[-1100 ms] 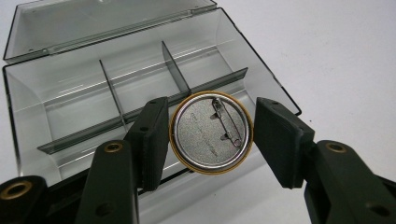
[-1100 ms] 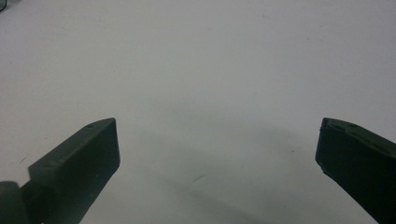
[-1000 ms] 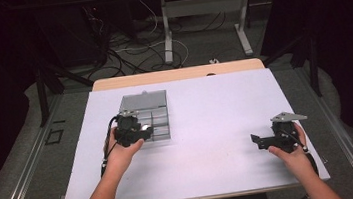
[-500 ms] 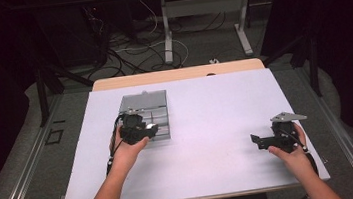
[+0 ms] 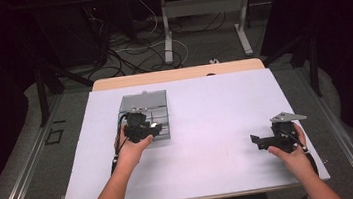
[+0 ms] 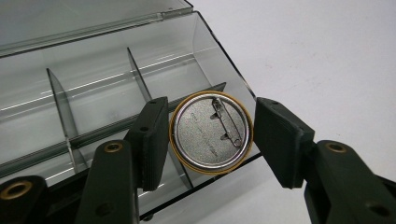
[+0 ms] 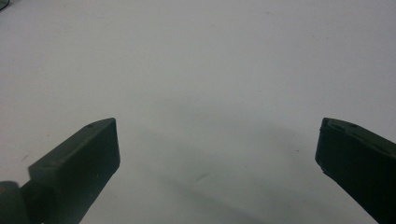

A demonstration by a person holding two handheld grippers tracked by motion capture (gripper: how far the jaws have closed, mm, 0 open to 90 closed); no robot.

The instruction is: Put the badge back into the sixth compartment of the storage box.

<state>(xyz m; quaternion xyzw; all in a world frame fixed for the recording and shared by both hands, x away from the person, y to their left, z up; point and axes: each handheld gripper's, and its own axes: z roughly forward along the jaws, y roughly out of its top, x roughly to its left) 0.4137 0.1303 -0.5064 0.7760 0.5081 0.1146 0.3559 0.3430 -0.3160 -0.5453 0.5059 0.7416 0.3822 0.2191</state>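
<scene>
A round pin badge [image 6: 211, 133], gold-rimmed, shows its silver back and safety pin. My left gripper [image 6: 210, 136] is shut on it, one pad against each side of its rim. The badge hangs above the near right corner of a clear plastic compartment box [image 6: 93, 93], whose lid is folded back. In the high view the left gripper [image 5: 147, 128] is over the near edge of that box [image 5: 144, 100] at the table's left. My right gripper [image 5: 259, 141] rests low at the table's right with its jaws pointing left. It is open [image 7: 217, 154] with nothing but white table between the pads.
The white table top [image 5: 206, 116] spreads between the two hands. Thin dividers [image 6: 60, 107] split the box into several compartments, and those I see hold nothing. Beyond the table's far edge are a desk frame and cables on the floor [image 5: 128, 44].
The left gripper has edged slightly forward over the box with the badge still in it. The right gripper has stayed where it was.
</scene>
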